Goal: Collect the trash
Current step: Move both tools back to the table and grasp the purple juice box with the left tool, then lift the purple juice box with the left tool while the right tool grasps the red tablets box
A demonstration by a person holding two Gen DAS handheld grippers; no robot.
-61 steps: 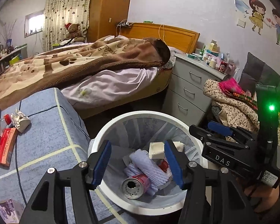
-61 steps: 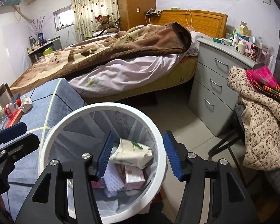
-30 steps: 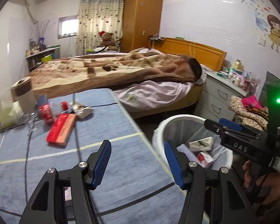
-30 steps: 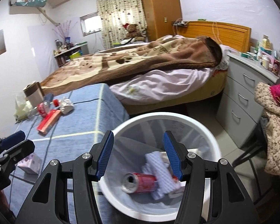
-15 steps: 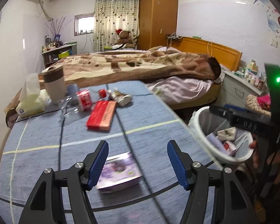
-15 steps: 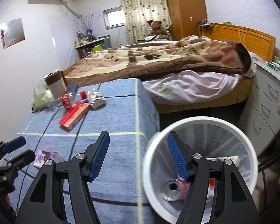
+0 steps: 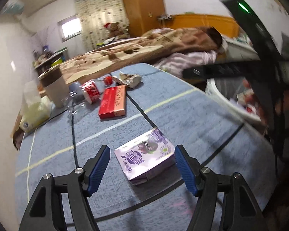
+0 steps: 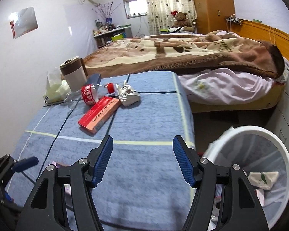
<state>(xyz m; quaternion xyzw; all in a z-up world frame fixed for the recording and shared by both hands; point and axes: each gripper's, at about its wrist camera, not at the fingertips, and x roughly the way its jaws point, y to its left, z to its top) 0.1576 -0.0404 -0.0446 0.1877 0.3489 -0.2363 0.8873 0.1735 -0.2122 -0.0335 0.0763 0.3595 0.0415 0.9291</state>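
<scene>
- The left gripper (image 7: 142, 166) hangs just above the blue checked table cover (image 7: 183, 115), its jaws opening and holding nothing; the pads do not touch anything.
- The purple carton (image 7: 144, 155) lies flat on the cover right in front of that gripper, between the lines of its two blue pads (image 7: 98, 167) and slightly to the right of centre.
- The carton's long axis runs from near-left to far-right, skewed against the jaw line, so I judge a small turn of the wrist would let the pads meet its long sides squarely.
- The right gripper (image 8: 142, 160) stands released and empty over bare cover; no trash lies between its jaws.
- From the right gripper, the red tablet box (image 8: 99, 114) lies further off and to the left, its long axis slanting from near-left to far-right; beyond it sit a red can (image 8: 88, 95) and a crumpled silver wrapper (image 8: 129, 95).
- The white bin (image 8: 275, 134) stands off the table's right edge, near the right gripper, with trash already inside.
- The left hand is plainly nearer the purple carton, so the coming pick is probably its own.
</scene>
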